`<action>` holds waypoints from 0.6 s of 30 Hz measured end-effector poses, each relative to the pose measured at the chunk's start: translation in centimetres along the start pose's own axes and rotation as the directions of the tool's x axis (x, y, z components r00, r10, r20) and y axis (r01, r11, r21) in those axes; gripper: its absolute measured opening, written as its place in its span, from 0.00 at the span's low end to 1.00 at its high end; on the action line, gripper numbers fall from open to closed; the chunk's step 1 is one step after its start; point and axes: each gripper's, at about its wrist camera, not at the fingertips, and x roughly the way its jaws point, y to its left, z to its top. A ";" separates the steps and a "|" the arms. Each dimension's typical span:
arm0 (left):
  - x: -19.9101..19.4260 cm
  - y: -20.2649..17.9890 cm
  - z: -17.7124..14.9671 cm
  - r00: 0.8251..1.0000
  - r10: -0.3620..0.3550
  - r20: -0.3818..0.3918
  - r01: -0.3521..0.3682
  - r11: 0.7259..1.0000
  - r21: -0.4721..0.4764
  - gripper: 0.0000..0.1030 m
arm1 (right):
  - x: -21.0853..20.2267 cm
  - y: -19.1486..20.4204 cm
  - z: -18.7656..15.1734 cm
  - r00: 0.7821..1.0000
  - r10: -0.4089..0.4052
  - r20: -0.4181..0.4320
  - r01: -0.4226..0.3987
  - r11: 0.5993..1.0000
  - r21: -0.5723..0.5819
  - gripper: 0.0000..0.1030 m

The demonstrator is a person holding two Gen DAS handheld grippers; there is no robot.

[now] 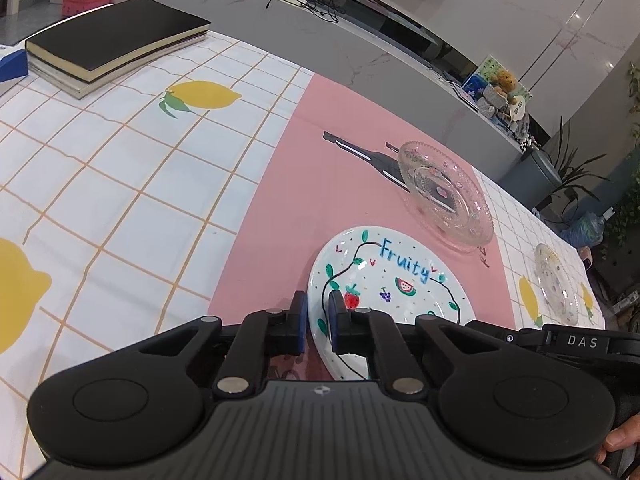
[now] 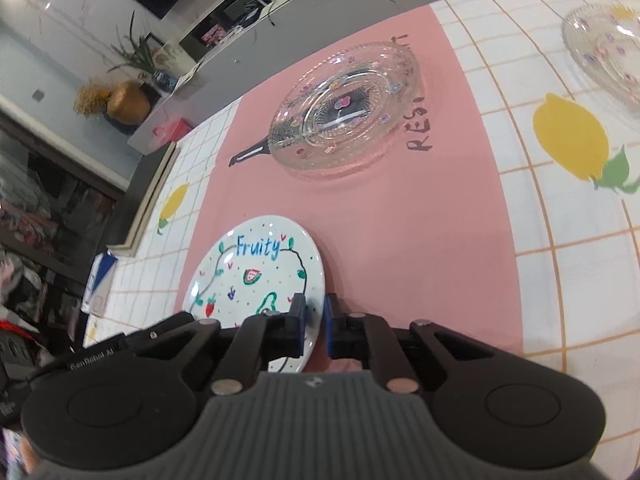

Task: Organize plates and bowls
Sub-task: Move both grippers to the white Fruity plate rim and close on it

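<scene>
From the left wrist view, the left gripper [image 1: 318, 322] pinches the left rim of the white "Fruity" plate [image 1: 394, 280], one pad above the rim and one below. The plate sits at the near end of the pink mat [image 1: 304, 184] on the counter [image 1: 120, 184]. Beyond it on the same mat stands a clear glass plate [image 1: 446, 194], and a second glass dish [image 1: 556, 284] lies well apart at the right on the lemon-print cloth. All three are empty. Nothing is stacked yet, so by my reading the sorting has barely started: the painted plate is gripped but still to be placed, and the glass pieces are untouched. A black book [image 1: 116, 36] lies far left.

From the right wrist view, the right gripper [image 2: 315, 322] clamps the opposite, right rim of the "Fruity" plate [image 2: 256, 268], its pads pressed onto the edge. So both grippers hold the one plate. The glass plate [image 2: 344, 116] sits ahead on the mat, empty, with printed lettering beside it; the other glass dish [image 2: 604, 48] is at the upper right, also empty
</scene>
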 end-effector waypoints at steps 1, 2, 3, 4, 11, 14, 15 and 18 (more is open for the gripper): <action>-0.1 -0.1 0.0 1.000 0.000 0.002 0.000 1.000 0.002 0.11 | -0.1 0.1 0.0 1.000 0.001 0.001 -0.001 1.000 0.000 0.07; -0.3 -0.2 0.1 1.000 -0.001 0.004 0.001 1.000 0.003 0.11 | -0.3 0.3 0.1 1.000 -0.002 0.003 0.002 1.000 -0.005 0.07; -0.4 -0.3 0.1 1.000 -0.003 0.005 0.003 1.000 0.001 0.11 | -0.5 0.5 0.2 1.000 -0.003 0.006 0.003 1.000 -0.012 0.07; -0.6 -0.4 0.2 1.000 -0.005 0.010 0.005 1.000 -0.001 0.11 | -0.7 0.6 0.3 1.000 -0.002 0.011 0.002 1.000 -0.016 0.06; -2.8 -2.2 1.2 0.998 -0.027 0.049 0.026 1.000 0.010 0.11 | -3.3 1.4 1.2 0.998 0.022 0.055 -0.021 1.000 -0.021 0.06; -4.0 -3.3 1.6 0.997 -0.043 0.063 0.041 0.999 0.020 0.11 | -5.0 1.6 1.3 0.997 0.030 0.075 -0.028 0.999 -0.023 0.06; -4.4 -3.7 1.7 0.997 -0.050 0.061 0.048 0.999 0.018 0.11 | -5.7 1.6 1.3 0.996 0.033 0.083 -0.031 0.999 -0.022 0.06; -5.6 -5.0 1.8 0.995 -0.074 0.068 0.073 0.997 0.021 0.11 | -7.6 1.5 1.1 0.994 0.038 0.101 -0.037 0.999 -0.014 0.06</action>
